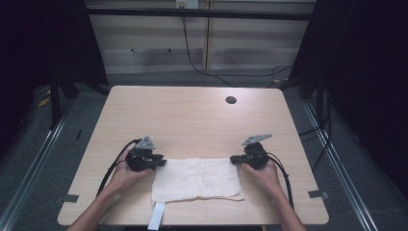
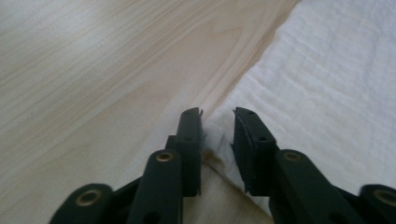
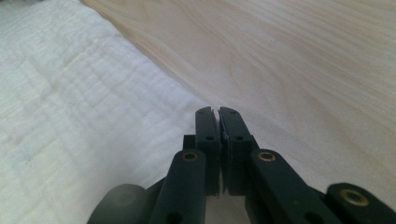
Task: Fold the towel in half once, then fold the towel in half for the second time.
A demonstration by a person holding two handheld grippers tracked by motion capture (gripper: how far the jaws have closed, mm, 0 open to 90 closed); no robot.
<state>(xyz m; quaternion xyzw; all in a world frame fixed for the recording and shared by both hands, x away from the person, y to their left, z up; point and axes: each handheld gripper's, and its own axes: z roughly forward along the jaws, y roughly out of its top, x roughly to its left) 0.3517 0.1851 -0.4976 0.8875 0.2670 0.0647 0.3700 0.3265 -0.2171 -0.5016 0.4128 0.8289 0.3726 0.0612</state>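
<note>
A white cloth (image 1: 197,179) lies flat on the near part of the wooden table (image 1: 192,115). My left gripper (image 1: 162,162) sits at the cloth's far left corner. In the left gripper view its jaws (image 2: 218,114) stand a little apart, and the corner of the cloth (image 2: 327,93) lies between them without being pressed. My right gripper (image 1: 233,159) is at the far right corner. In the right gripper view its jaws (image 3: 216,111) are closed together on the edge of the cloth (image 3: 70,116). A hand holds each gripper, low on the tabletop.
A round dark hole (image 1: 231,100) is set in the table's far right part. A white strip (image 1: 156,216) hangs over the front edge below the cloth. Grey tape tabs (image 1: 70,198) (image 1: 318,194) mark the near corners. Cables run on the floor beyond the table.
</note>
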